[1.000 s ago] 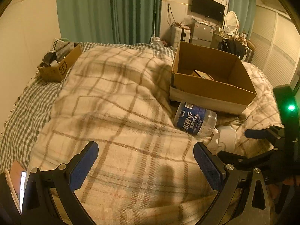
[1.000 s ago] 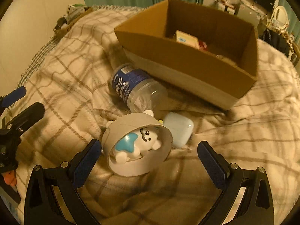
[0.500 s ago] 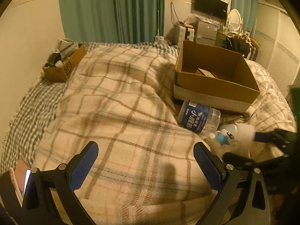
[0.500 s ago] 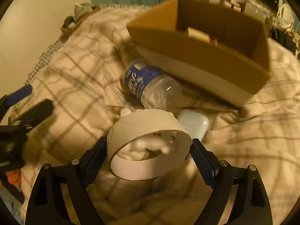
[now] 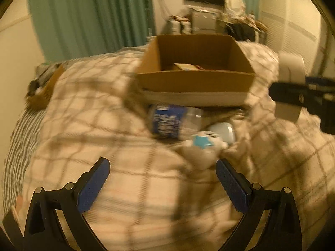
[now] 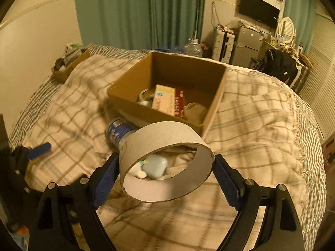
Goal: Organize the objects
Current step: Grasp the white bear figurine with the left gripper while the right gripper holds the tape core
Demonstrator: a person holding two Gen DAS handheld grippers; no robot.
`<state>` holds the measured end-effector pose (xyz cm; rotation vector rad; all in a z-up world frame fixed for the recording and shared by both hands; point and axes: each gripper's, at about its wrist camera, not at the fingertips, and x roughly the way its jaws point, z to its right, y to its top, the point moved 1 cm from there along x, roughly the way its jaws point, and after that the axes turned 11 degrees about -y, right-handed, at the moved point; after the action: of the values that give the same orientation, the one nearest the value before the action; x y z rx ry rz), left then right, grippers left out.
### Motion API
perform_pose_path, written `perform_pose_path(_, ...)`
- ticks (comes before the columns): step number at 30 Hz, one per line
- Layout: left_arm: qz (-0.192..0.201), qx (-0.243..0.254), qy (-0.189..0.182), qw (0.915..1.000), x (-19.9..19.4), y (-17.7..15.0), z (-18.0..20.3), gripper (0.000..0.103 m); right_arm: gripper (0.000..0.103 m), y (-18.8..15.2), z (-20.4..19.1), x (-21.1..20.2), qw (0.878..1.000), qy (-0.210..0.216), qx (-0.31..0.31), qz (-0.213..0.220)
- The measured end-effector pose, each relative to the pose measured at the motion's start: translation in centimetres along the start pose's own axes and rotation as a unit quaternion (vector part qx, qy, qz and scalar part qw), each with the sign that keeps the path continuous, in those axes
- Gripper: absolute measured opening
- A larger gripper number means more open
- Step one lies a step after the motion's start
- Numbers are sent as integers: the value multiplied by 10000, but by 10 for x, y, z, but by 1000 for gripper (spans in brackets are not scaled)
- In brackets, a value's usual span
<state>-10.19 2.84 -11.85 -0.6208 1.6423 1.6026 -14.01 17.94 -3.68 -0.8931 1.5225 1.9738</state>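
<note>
My right gripper [image 6: 165, 176] is shut on a wide cardboard ring [image 6: 161, 138] and holds it in the air above the bed, in front of the open cardboard box [image 6: 215, 102]. The ring also shows in the left wrist view [image 5: 290, 79], at the right. On the blanket lie a water bottle with a blue label [image 5: 167, 121], a white plush toy with a blue star [image 5: 202, 144] and a pale blue case [image 5: 225, 130]. My left gripper [image 5: 162, 185] is open and empty, just short of the plush toy.
The box holds a flat packet [image 6: 167, 101] and other small items. A small cardboard tray [image 6: 71, 64] with clutter sits at the bed's far left. Green curtains, a fridge [image 6: 248, 41] and a TV stand behind the bed.
My right gripper closed on the cardboard ring and lifted it off the plush toy, up toward the box. My left gripper moved right, toward the toy and the bottle.
</note>
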Motion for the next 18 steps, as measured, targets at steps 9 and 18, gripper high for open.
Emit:
perform_pose_path(9,-421,151,-454,9980,54,11,27,103,87,-17,17,14,9998,-147,134,-92)
perform_pose_path(18,-866,-102,-947,9917,86,7,22,71,87,-22,18,24,9996,-57,216,-181)
